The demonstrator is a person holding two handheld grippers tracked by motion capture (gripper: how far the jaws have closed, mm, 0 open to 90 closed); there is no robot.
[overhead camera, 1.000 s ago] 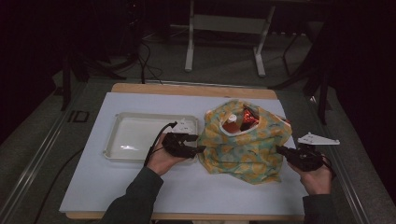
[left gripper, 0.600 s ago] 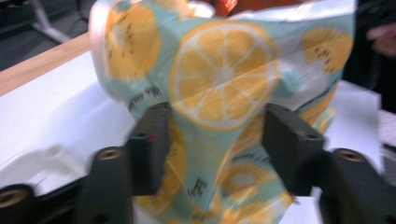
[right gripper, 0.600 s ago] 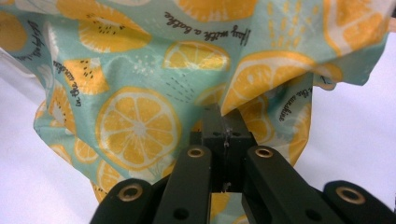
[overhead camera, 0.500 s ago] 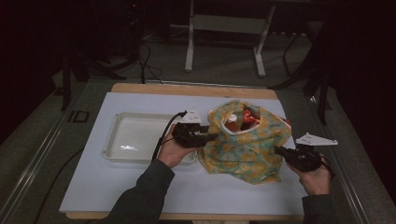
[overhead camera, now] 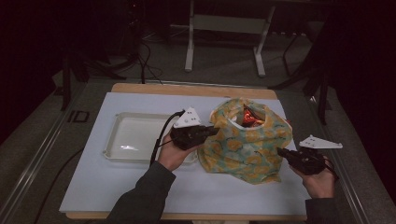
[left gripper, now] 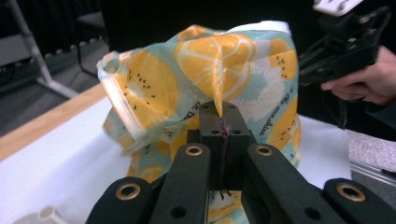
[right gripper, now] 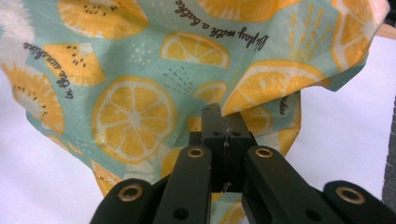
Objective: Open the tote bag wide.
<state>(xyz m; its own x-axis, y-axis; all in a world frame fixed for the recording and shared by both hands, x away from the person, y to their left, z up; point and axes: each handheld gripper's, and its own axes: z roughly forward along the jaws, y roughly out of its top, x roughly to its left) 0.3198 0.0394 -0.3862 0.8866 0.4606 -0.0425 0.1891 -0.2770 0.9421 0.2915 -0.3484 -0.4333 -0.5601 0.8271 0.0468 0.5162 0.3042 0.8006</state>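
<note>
Since a second before, the left gripper (overhead camera: 211,131) rose, its fingers closing onto the bag (overhead camera: 247,142) near the worktop's right edge. The right gripper (overhead camera: 282,151) pinched it too. Opening the bag seemed next.

Red contents (overhead camera: 247,117) inside the fruit-print bag (overhead camera: 247,149), mostly hidden by its rim, too small to identify

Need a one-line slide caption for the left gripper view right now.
Left gripper shut on a pinched fold of the citrus-print bag, with the right gripper at its far side.
</note>
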